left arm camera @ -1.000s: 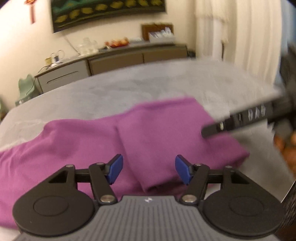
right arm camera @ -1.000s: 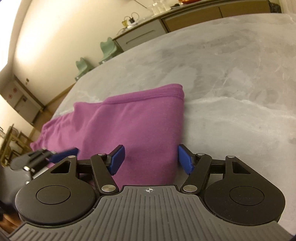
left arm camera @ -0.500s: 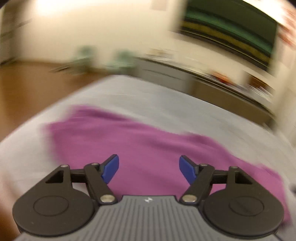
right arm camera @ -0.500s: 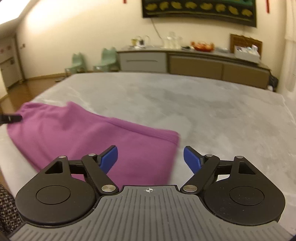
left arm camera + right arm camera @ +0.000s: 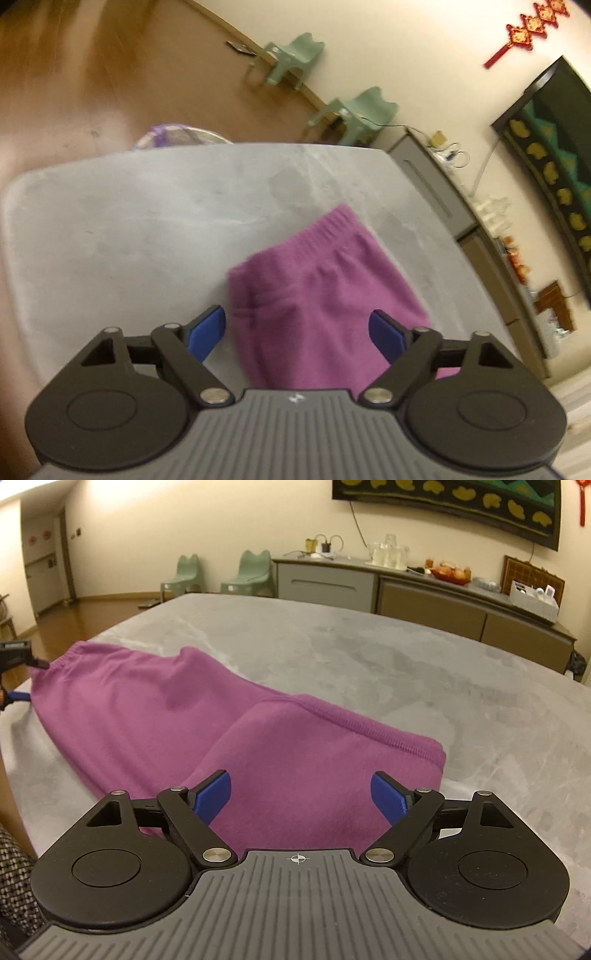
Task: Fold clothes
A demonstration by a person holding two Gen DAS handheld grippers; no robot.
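I read the left hand-held gripper with its blue pads spread wide and nothing between them; it hangs over the ribbed waistband end of the purple fleece trousers, which lie directly ahead of and below its fingers on the grey marbled table. The right hand-held gripper is likewise fully spread and empty, poised above the folded-over leg end of the same garment; the fold's stitched hem runs just ahead of its fingers, toward its right. In the right wrist view the left tool's tip sits at the far-left edge, beside the waistband; whether it touches the cloth I cannot tell. Beyond the table: two pale green plastic chairs and a grey-brown sideboard against the wall.
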